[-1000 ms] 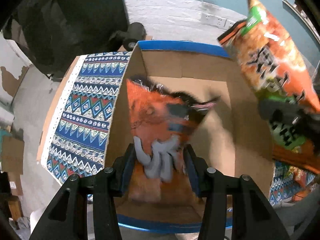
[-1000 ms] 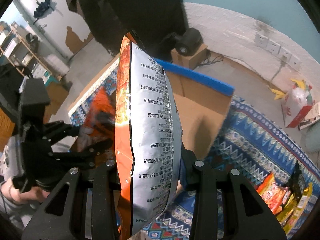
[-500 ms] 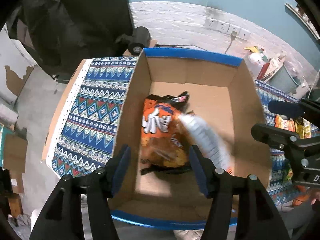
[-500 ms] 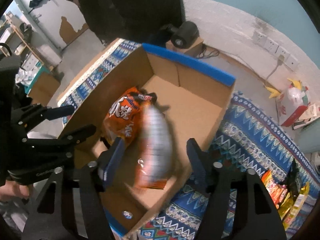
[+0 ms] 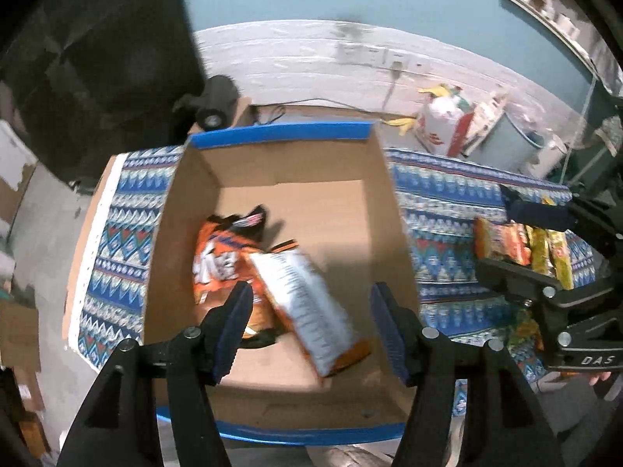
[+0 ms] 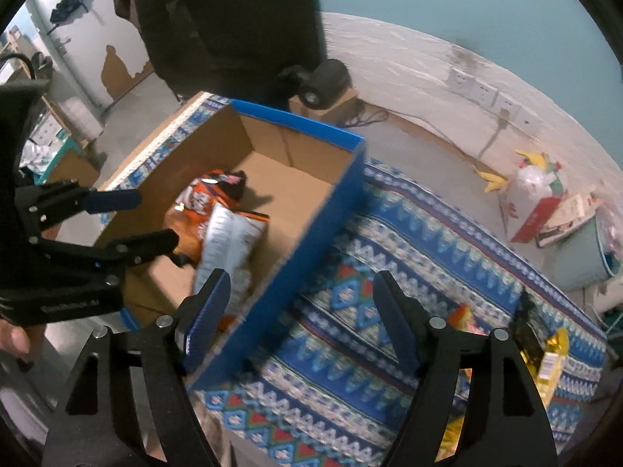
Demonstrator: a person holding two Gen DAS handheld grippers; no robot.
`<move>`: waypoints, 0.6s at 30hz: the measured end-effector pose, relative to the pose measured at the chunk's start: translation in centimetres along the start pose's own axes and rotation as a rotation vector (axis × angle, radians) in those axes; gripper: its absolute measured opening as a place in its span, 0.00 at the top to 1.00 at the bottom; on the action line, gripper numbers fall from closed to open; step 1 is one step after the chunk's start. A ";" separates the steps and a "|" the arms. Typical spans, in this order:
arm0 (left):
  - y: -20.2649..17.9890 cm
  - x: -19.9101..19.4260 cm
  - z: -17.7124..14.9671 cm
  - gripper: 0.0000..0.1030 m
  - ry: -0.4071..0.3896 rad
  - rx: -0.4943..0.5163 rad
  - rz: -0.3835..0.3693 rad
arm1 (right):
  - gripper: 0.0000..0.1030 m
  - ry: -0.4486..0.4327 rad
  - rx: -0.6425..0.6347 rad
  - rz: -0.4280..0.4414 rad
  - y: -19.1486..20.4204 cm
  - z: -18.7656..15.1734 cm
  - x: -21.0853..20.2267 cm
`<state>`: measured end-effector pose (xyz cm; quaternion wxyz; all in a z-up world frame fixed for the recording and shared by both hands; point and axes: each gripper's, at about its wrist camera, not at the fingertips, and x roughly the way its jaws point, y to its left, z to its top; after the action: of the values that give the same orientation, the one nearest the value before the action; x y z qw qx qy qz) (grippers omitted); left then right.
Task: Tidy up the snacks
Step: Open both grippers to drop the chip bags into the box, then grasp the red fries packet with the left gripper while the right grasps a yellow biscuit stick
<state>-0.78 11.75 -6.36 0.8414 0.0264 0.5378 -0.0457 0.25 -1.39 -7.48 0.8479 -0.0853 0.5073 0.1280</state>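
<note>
Snack bags lie inside the open cardboard box point(image 5: 296, 179), which has blue-edged walls and sits on a blue patterned cloth point(image 5: 117, 233) spread over the counter. At the left of the box floor lies an orange chip bag point(image 5: 218, 257) with a black top edge, face up; leaning across its right side is a second bag point(image 5: 307, 299), turned over so its silver-white printed back shows, its lower end pointing toward the near wall. In the left wrist view the left gripper point(image 5: 307, 319) hangs over the box with its blue-padded fingers point(image 5: 233, 323) spreading apart and nothing pressed between them; both bags lie loose on the box floor below. Further right on the cloth, well apart from the box, lies a row of orange and yellow snack packets point(image 5: 521, 245). In the right wrist view the right gripper point(image 6: 303, 311) hangs over the box's right wall and the cloth, its fingers widening and empty.
</note>
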 end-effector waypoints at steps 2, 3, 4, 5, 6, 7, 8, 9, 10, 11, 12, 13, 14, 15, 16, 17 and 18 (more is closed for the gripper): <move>-1.3 -0.2 0.2 0.34 -0.005 0.027 -0.007 | 0.26 -0.003 0.013 -0.003 -1.0 -0.8 -0.6; -2.0 -0.3 0.3 0.34 -0.008 0.042 -0.009 | 0.24 -0.005 0.022 -0.006 -1.7 -1.3 -0.9; -2.7 -0.3 0.3 0.34 -0.009 0.056 -0.010 | 0.24 -0.008 0.032 -0.012 -2.4 -1.7 -1.2; -3.3 -0.3 0.4 0.34 -0.008 0.069 -0.011 | 0.24 -0.012 0.040 -0.022 -3.1 -2.1 -1.5; -3.9 -0.2 0.4 0.34 -0.006 0.083 -0.012 | 0.24 -0.014 0.045 -0.032 -3.6 -2.5 -1.8; -4.5 -0.2 0.4 0.34 -0.003 0.095 -0.014 | 0.23 -0.016 0.049 -0.043 -4.2 -2.9 -2.0; -5.3 -0.1 0.5 0.34 -0.002 0.109 -0.017 | 0.24 -0.016 0.058 -0.055 -5.0 -3.4 -2.3; -5.8 -0.1 0.5 0.34 -0.002 0.118 -0.017 | 0.23 -0.016 0.066 -0.059 -5.5 -3.7 -2.5; -6.4 -0.1 0.6 0.34 -0.002 0.131 -0.017 | 0.23 -0.016 0.078 -0.060 -6.2 -4.2 -2.8; -6.9 0.0 0.7 0.34 -0.002 0.140 -0.016 | 0.23 -0.016 0.089 -0.061 -6.8 -4.5 -3.0; -7.4 0.1 0.7 0.34 -0.002 0.152 -0.016 | 0.23 -0.017 0.099 -0.066 -7.5 -4.9 -3.4; -7.9 0.1 0.8 0.33 -0.004 0.161 -0.015 | 0.23 -0.019 0.105 -0.072 -8.0 -5.3 -3.7; -8.5 0.2 0.8 0.33 -0.003 0.172 -0.015 | 0.23 -0.022 0.110 -0.080 -8.6 -5.6 -4.1; -8.8 0.3 0.7 0.33 -0.001 0.180 -0.016 | 0.23 -0.026 0.114 -0.089 -9.1 -5.9 -4.4; -9.4 0.5 0.7 0.33 0.001 0.190 -0.017 | 0.24 -0.029 0.116 -0.097 -9.6 -6.2 -4.7; -9.7 0.6 0.7 0.32 0.002 0.196 -0.017 | 0.23 -0.033 0.119 -0.105 -10.1 -6.5 -5.0; -10.3 0.7 0.7 0.31 0.003 0.203 -0.018 | 0.23 -0.036 0.125 -0.113 -10.7 -6.7 -5.3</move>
<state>-0.94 1.42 -6.67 0.8330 0.1069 0.5320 -0.1077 -4.54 -14.09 -5.77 0.8663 -0.0586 0.4936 0.0496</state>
